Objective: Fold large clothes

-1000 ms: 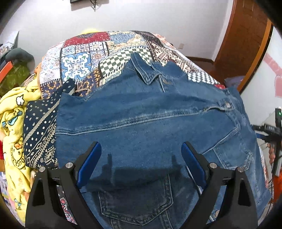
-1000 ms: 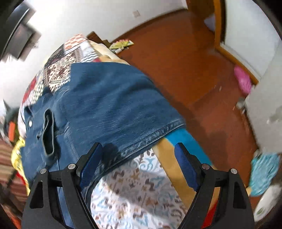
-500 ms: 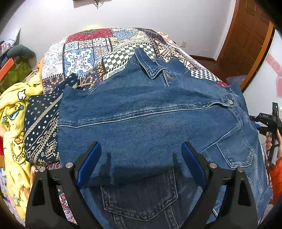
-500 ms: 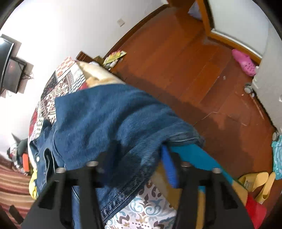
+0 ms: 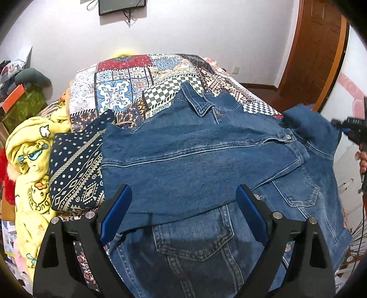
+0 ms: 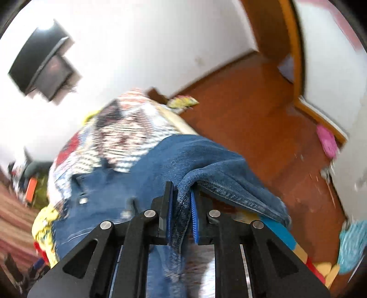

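A blue denim jacket (image 5: 201,160) lies spread on a patchwork bedspread (image 5: 128,91), collar at the far side, one sleeve folded across its front. My left gripper (image 5: 183,206) is open and empty, hovering above the jacket's near part. My right gripper (image 6: 181,206) is shut on the jacket's right sleeve (image 6: 206,165) and holds it lifted off the bed. In the left wrist view the right gripper (image 5: 353,130) shows at the far right with the raised sleeve (image 5: 307,123).
A yellow cartoon blanket (image 5: 32,160) and a dark patterned cloth (image 5: 78,165) lie at the bed's left edge. A wooden door (image 5: 314,45) and wooden floor (image 6: 263,126) are to the right. A pink slipper (image 6: 326,139) lies on the floor. A screen (image 5: 121,5) hangs on the wall.
My right gripper has closed on the jacket's right sleeve and lifted it off the bed. My left gripper has stayed open above the jacket, its view tilting up slightly.
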Motion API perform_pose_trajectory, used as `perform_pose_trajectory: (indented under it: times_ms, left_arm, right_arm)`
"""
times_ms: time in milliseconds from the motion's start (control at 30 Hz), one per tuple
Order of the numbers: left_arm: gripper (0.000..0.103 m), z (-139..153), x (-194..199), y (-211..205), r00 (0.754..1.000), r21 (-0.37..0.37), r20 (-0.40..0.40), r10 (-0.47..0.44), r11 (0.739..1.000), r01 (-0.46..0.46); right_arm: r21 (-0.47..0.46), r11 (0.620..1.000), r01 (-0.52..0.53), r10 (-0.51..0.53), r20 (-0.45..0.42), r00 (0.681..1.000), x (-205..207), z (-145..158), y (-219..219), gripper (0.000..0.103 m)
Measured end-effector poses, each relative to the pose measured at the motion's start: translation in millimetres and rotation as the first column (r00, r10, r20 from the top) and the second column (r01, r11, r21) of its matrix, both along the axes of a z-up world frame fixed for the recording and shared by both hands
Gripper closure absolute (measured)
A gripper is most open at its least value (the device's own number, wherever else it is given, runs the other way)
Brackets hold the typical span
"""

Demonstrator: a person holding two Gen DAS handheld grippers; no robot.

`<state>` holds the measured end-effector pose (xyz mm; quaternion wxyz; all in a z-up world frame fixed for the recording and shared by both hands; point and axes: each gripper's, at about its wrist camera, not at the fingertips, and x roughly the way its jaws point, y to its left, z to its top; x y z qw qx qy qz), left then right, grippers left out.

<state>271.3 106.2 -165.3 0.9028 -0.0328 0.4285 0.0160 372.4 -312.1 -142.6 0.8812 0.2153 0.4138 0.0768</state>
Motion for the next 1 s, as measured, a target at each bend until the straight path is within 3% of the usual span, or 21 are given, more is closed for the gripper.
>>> perform_pose_trajectory:
  times_ms: [100, 233, 567, 767, 800, 867, 1000]
  left_arm:
    - [0.011, 3.3, -8.4, 2.4, 1.000, 0.002, 0.014, 0.002, 1.000, -0.002]
    - [0.011, 4.7, -16.8, 4.5, 1.000, 0.005, 0.023, 0.010, 1.000, -0.010]
    - [0.011, 6.4, -23.9, -6.9, 0.999, 0.016, 0.011, -0.030, 0.999, 0.030]
    - [0.011, 27.1, -9.9, -42.4, 0.993, 0.060, 0.048, -0.109, 0.993, 0.106]
    - [0.011, 30.8, -6.0, -48.7, 0.991, 0.067, 0.054, -0.125, 0.990, 0.121]
    - [0.011, 38.1, 4.6, -68.2, 0.984, 0.080, 0.063, -0.164, 0.984, 0.159]
    - [0.011, 46.4, 29.4, -110.8, 0.966, 0.093, 0.061, -0.251, 0.965, 0.245]
  right_arm:
    - [-0.030, 0.994, -0.104, 0.105, 0.063, 0.992, -10.2, 25.2, 40.1, 0.091]
    - [-0.096, 0.970, -0.224, 0.232, 0.081, 0.969, -20.2, 26.4, 93.2, 0.091]
    - [-0.202, 0.894, -0.401, 0.383, -0.123, 0.916, -36.9, -54.2, 168.5, 0.091]
    - [-0.212, 0.863, -0.459, 0.436, -0.147, 0.888, -58.9, -49.4, 159.3, 0.087]
    - [-0.206, 0.861, -0.466, 0.445, -0.142, 0.884, -61.3, -45.6, 154.5, 0.084]
    - [-0.214, 0.858, -0.467, 0.451, -0.119, 0.884, -67.5, -36.6, 145.9, 0.068]
    - [-0.322, 0.858, -0.401, 0.418, -0.019, 0.908, -82.8, -13.1, 121.3, 0.047]
